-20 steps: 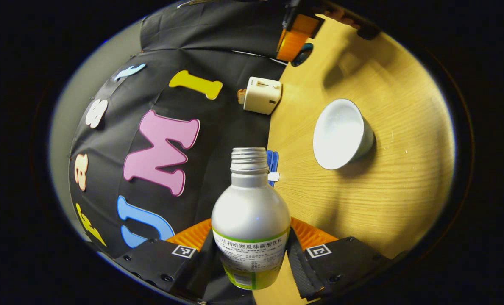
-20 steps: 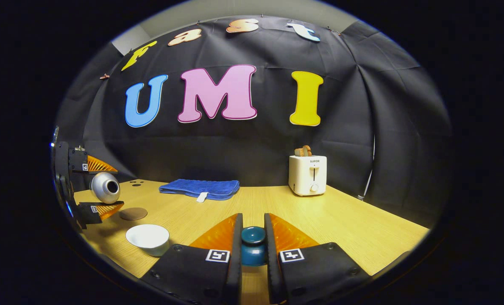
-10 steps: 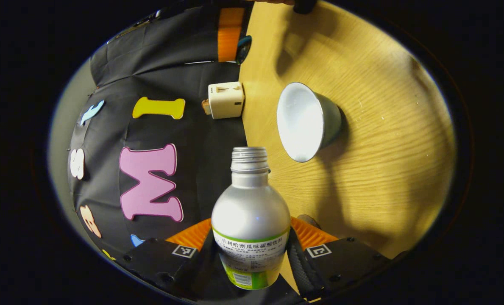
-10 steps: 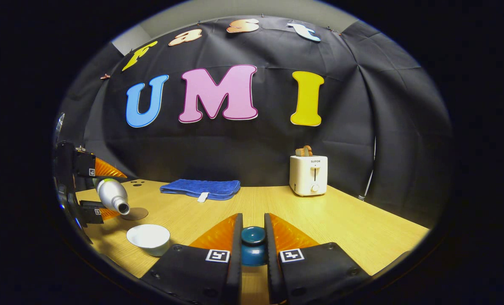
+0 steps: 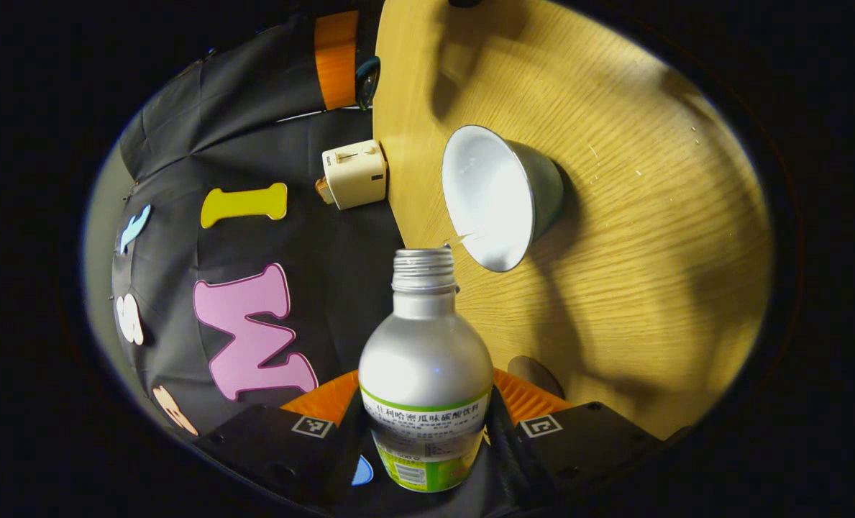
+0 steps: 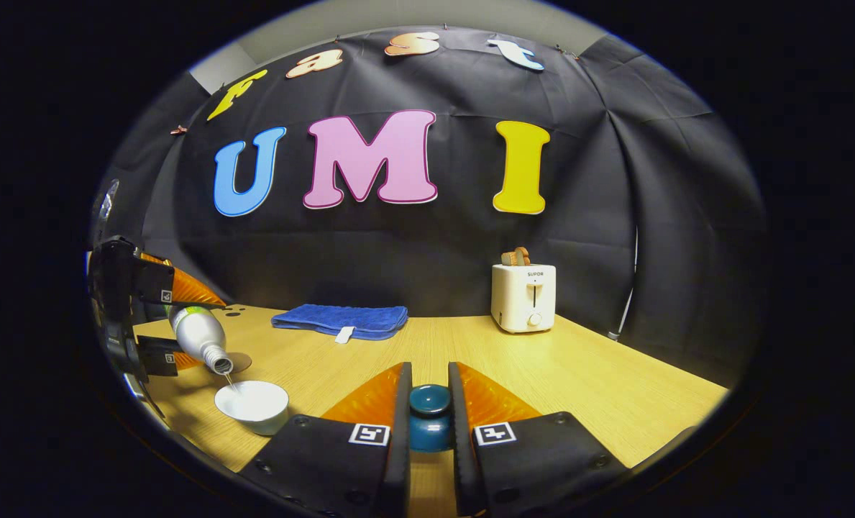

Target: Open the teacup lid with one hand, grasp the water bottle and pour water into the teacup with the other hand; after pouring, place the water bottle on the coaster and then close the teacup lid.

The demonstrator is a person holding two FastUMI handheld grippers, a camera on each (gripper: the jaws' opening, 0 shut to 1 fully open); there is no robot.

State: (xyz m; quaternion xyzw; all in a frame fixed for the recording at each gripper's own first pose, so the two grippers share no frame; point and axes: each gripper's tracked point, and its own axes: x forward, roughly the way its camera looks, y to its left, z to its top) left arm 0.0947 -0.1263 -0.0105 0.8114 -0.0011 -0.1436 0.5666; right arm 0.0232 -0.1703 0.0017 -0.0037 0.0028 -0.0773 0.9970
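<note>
Right now my left gripper (image 5: 427, 410) is clamped on the water bottle (image 5: 426, 374), one finger on each side of its body, and the bottle is tipped so its long axis runs down and forward, its open threaded mouth just above the near rim of the teacup (image 5: 503, 194). In the right gripper view a thin stream drops from the mouth of the bottle (image 6: 200, 334) into the white bowl of the teacup (image 6: 252, 404), so I judge the pour is under way and not yet finished. What matters for the coming move is the coaster (image 6: 239, 362): it lies on the table (image 6: 600, 381) just behind the teacup, on the wall side, almost under the bottle's neck, so my left gripper need only swing the bottle upright and carry it a little past the teacup to set it down. My right gripper (image 6: 429, 414) sits on the other side of the teacup, its fingers pressed together on the knob of the teacup lid (image 6: 429, 416), held off the cup. A blue towel (image 6: 339, 319) and a toaster (image 6: 522, 296) stand well behind the teacup, out of the way.
</note>
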